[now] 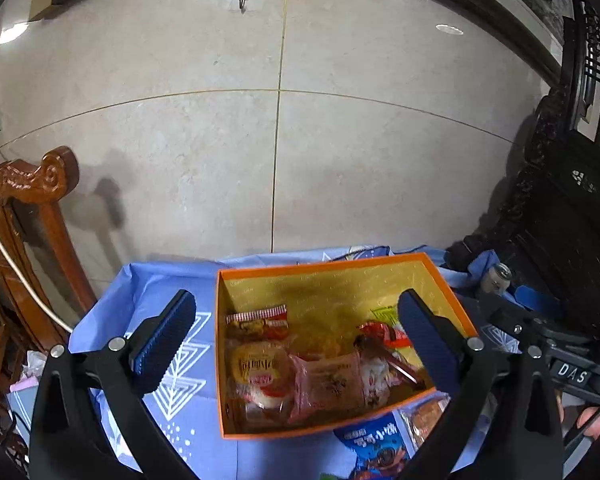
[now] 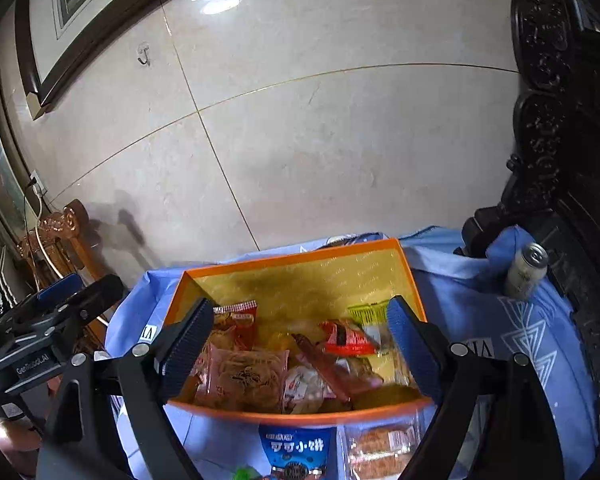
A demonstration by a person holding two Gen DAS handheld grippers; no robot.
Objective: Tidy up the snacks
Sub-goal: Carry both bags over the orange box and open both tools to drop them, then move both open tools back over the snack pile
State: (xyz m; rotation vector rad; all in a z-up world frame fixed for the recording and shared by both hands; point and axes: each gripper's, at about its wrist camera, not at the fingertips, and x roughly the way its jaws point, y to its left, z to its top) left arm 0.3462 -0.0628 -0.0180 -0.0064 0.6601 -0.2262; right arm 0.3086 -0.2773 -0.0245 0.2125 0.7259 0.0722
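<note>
An orange box (image 1: 340, 264) with a yellow inside stands on the blue cloth and holds several wrapped snacks, among them a pink pastry pack (image 1: 336, 384) and a red packet (image 1: 384, 334). It also shows in the right wrist view (image 2: 300, 258). A blue cookie packet (image 1: 374, 446) and a clear-wrapped pastry (image 1: 424, 420) lie on the cloth in front of the box; both show in the right wrist view too (image 2: 296, 450) (image 2: 380, 448). My left gripper (image 1: 300, 344) is open and empty above the box. My right gripper (image 2: 300, 348) is open and empty above the box.
A drink can (image 2: 526, 270) stands on the cloth at the right, by dark carved furniture (image 2: 560, 120). A brown carved wooden chair (image 1: 32, 216) stands at the left. A tiled wall (image 1: 280, 120) rises behind the table.
</note>
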